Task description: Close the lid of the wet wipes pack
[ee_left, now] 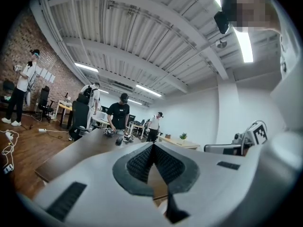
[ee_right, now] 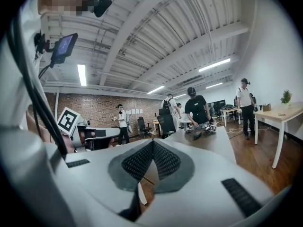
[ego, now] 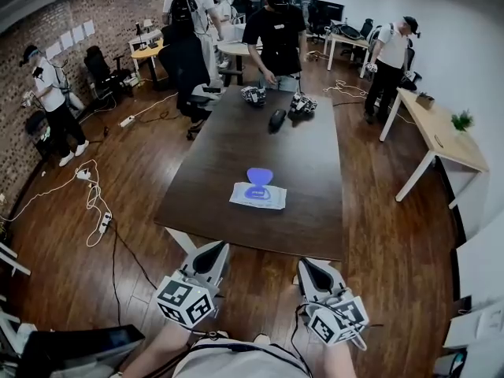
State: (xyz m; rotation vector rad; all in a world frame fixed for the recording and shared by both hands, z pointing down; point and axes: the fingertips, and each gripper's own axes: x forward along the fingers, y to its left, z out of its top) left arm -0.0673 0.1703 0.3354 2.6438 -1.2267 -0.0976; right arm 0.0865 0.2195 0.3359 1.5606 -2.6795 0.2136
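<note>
In the head view the wet wipes pack point(ego: 258, 197) lies flat a little below the centre of the frame, on the dark tabletop point(ego: 236, 144), nearer its near edge than its far end. Its blue lid point(ego: 259, 176) is flipped open and sits on the pack's far side. The left hand-held gripper point(ego: 215, 253) is at the bottom left of the frame and the right hand-held gripper point(ego: 309, 268) at the bottom right. Both are over the wooden floor point(ego: 142, 195), just short of the tabletop's near edge and well apart from the pack, and both point toward the tabletop. In the left gripper view the left hand-held gripper point(ee_left: 153, 146) has its ribbed pads brought together at the tips with nothing between them. The right gripper view shows the same for the right hand-held gripper point(ee_right: 152, 144): closed and empty. Each carries its marker cube point(ego: 187, 301) behind the jaws. At the tabletop's far end, in the upper centre, a person in black point(ego: 276, 31) leans over a few dark items point(ego: 277, 120). A light wooden desk point(ego: 441, 136) with a small potted plant point(ego: 462, 120) stands at the right. Cables point(ego: 93, 199) trail over the floor at the left, below a brick wall point(ego: 47, 30) in the upper left.
</note>
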